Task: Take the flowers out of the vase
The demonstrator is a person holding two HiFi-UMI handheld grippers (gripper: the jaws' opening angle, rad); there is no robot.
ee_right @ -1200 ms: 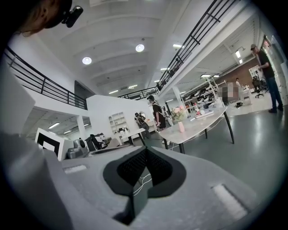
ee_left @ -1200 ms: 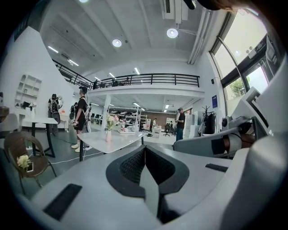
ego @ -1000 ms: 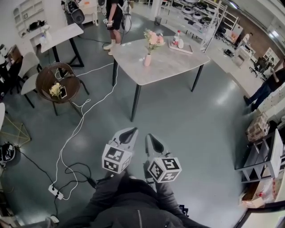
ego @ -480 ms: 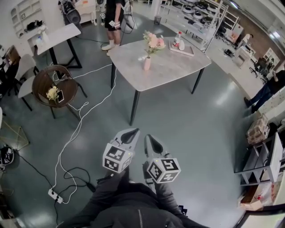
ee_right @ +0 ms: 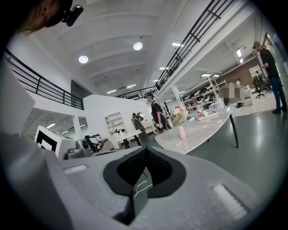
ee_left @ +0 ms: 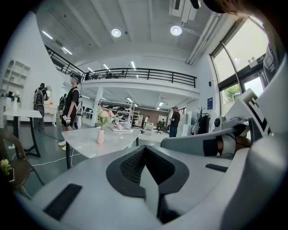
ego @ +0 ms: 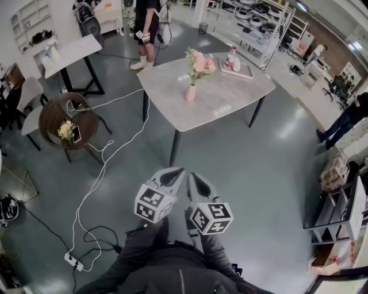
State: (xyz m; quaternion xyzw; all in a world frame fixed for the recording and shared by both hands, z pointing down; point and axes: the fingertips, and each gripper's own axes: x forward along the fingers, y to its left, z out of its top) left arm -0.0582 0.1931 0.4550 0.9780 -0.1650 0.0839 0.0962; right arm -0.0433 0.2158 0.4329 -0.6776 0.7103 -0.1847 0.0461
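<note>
Head view looks steeply down on the left gripper [ego: 176, 170] and right gripper [ego: 192, 175], held side by side above the grey floor [ego: 241, 172]. Both point toward the far surface [ego: 230, 97] and are well apart from it. Each gripper's own view shows its jaws pressed together with nothing between them.

The pink vase [ego: 191, 92] stands upright on the surface, toward its left half. The flowers [ego: 199, 61] are in it, pink and cream blooms on green stems. Farther back on the same surface lies a tray [ego: 244, 73] carrying a bottle [ego: 230, 56] with a red top. A person [ego: 146, 23] in dark clothes stands just beyond the surface's far left corner.

At left, a round table [ego: 57, 110] holds a small bunch of yellow flowers [ego: 66, 130]. A white cable [ego: 98, 172] runs across the floor from near the surface to a power strip [ego: 73, 261] at near left. A second person [ego: 345, 118] stands at the far right edge of the floor, and shelving [ego: 259, 17] lines the far side of the room.

In the left gripper view the vase shows left of the jaws. In the right gripper view it shows right of them, at the near end of the surface.
</note>
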